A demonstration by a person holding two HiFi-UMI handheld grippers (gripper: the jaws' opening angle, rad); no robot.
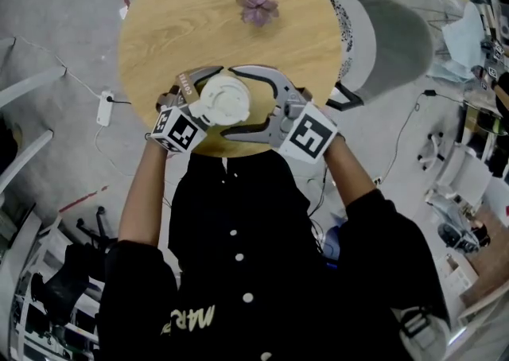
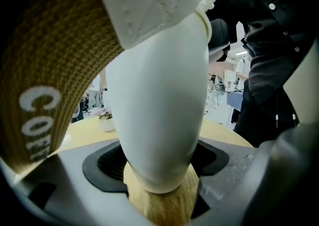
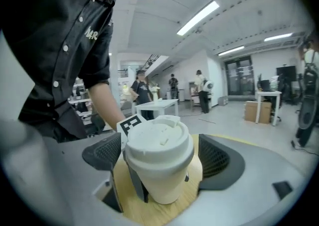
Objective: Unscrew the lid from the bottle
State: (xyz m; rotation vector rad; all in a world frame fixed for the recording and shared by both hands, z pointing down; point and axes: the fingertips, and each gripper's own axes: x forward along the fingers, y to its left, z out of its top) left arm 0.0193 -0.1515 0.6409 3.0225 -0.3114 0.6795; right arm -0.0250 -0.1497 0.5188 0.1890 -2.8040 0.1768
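Observation:
A white paper cup [image 1: 225, 102] with a white plastic lid [image 3: 158, 138] stands near the front edge of the round wooden table [image 1: 199, 17]. My left gripper [image 1: 208, 98] is shut on the cup's lower body [image 2: 159, 120], its black pads [image 2: 102, 166] against both sides. My right gripper [image 1: 232, 103] reaches in from the right and straddles the lid. In the right gripper view its meshed pads [image 3: 215, 158] stand apart from the lid on both sides, so the right gripper [image 3: 158, 156] is open. A brown ribbed band with white lettering [image 2: 45, 95] fills the left gripper view's upper left.
A small purple plant [image 1: 257, 5] sits at the table's far side. A grey chair [image 1: 382, 33] stands at the right of the table. A white power strip [image 1: 105, 107] and cables lie on the floor to the left. People and desks show far off in the right gripper view.

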